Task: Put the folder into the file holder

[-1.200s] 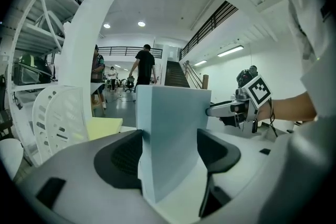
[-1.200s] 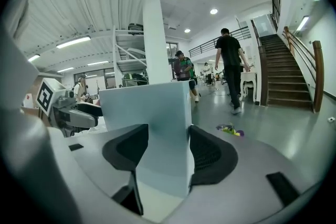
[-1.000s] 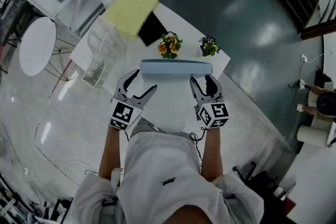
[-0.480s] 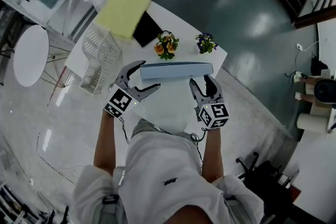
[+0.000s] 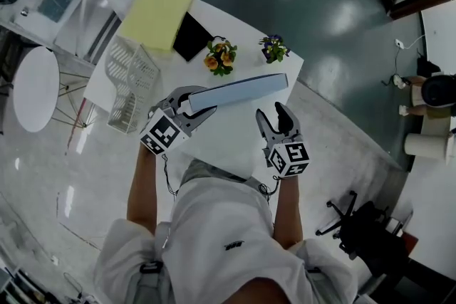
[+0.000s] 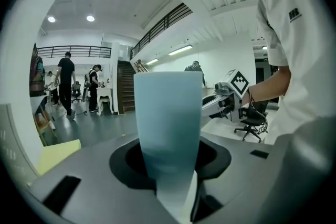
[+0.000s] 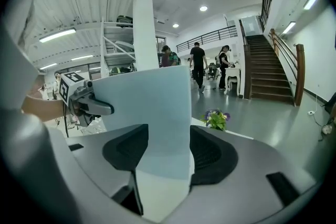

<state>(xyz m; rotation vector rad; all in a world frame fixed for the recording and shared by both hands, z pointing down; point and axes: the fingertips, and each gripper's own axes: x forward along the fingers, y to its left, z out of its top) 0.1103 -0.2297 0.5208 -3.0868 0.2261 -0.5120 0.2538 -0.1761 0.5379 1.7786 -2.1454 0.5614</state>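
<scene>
- L gripper (image 5: 194,105): jaws just been closing, now clamped on the near-left end of the folder (image 5: 242,90). Its own view shows the blue board pinched right at the jaw roots.
- R gripper (image 5: 273,116): jaws part open, gripping nothing. In the head view its tips sit just short of the folder's right end. Its own view puts the folder ahead in line w/ the gap, pads not pressing it.
- Folder: over the mid table (image 5: 224,142), standing on edge. Its long axis runs from the L gripper out to the right and away, ending near the flower pots (image 5: 219,58). Can't tell if the far end is clear of the table.
- Holder (image 5: 130,78): white wire rack at the table's left edge, just beside the L gripper on its outer side and well apart from the R one.
- Key relation: holder is left of the held end, while the folder's length points the other way. So the gripped end is nearest the rack and the free end trails right.
- Judgement: L hand is the nearer and the only one w/ a hold, so it prob. leads. Folder likely needs swinging round to line up w/ a slot. Slot direction can't be read from here.
- Risk (guess): one-end pinch on a long board means the free end may sag or twist, so R may need to steady it.
</scene>
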